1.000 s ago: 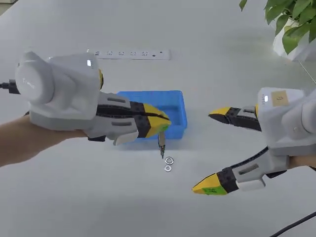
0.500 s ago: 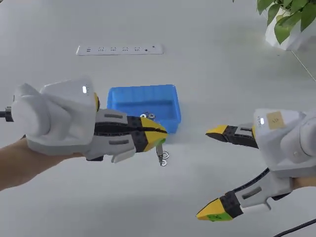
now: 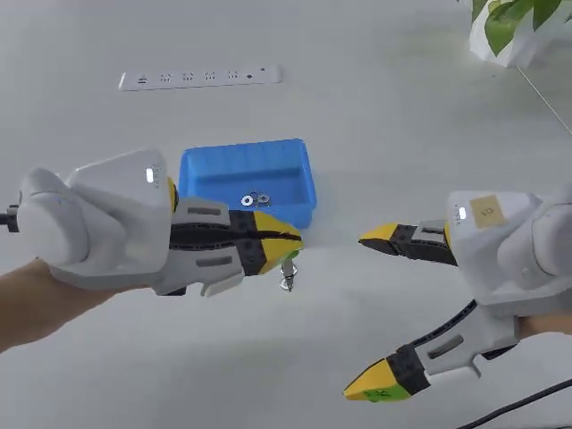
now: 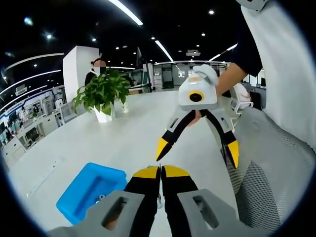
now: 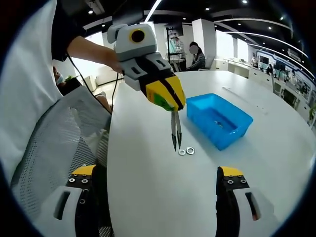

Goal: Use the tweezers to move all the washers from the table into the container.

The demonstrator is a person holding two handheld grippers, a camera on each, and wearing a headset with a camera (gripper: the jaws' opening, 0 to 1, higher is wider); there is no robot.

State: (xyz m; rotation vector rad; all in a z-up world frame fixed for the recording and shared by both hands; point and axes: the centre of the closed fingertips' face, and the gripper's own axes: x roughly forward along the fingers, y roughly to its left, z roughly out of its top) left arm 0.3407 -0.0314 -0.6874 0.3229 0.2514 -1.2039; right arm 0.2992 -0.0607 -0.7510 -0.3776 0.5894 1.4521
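Observation:
My left gripper (image 3: pixel 298 238) is shut on the metal tweezers (image 3: pixel 288 271), which point down at the table just in front of the blue container (image 3: pixel 198 166). Several washers (image 3: pixel 256 199) lie inside the container. In the right gripper view, the tweezers (image 5: pixel 175 129) have their tips just left of two washers (image 5: pixel 186 151) lying side by side on the table, near the container (image 5: pixel 236 127). My right gripper (image 3: pixel 368 313) is held open to the right, with nothing between its jaws. The left gripper view shows the shut left gripper (image 4: pixel 160 171) and the open right gripper (image 4: pixel 196 148) opposite it.
A white power strip (image 3: pixel 198 77) lies behind the container. A potted plant (image 3: pixel 514 25) stands at the far right corner. A black cable (image 3: pixel 527 407) runs near the front right. Bare white tabletop surrounds the washers.
The head camera has tilted, so the container sits higher in the picture. The tweezers' tips have come down from beside the container to the two washers. My right gripper stays open.

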